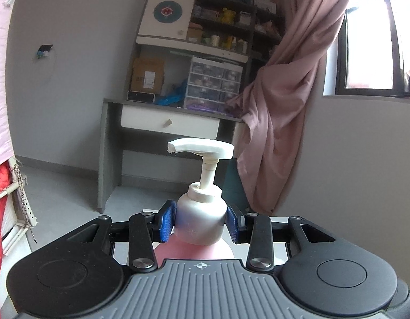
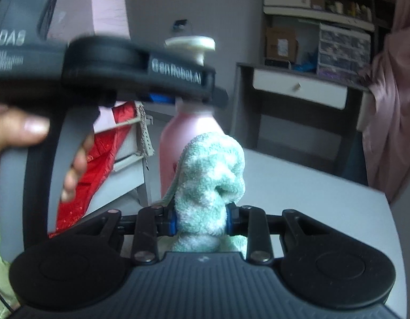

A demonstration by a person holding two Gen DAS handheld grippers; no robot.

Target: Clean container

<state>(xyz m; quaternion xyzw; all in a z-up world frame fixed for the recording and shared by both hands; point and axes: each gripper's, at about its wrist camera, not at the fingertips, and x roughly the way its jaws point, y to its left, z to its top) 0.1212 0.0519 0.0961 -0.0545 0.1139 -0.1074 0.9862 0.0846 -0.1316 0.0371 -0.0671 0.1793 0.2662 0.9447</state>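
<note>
Both tools clamped, left tool (image 1: 201,222) on bottle (image 1: 199,212), right tool (image 2: 202,219) on cloth (image 2: 210,175)

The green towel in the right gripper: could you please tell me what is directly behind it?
Behind the green towel stands the pink pump bottle; the towel covers its lower right side, so contact cannot be confirmed.

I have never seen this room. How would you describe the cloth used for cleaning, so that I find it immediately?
Look at the pale table in the foreground of the right wrist view, where a pink pump bottle stands upright, gripped near its top by the left gripper. Directly in front of the bottle, the right gripper pinches the cloth. It is the only fluffy thing there: a bunched mint-green and white towel.
</note>
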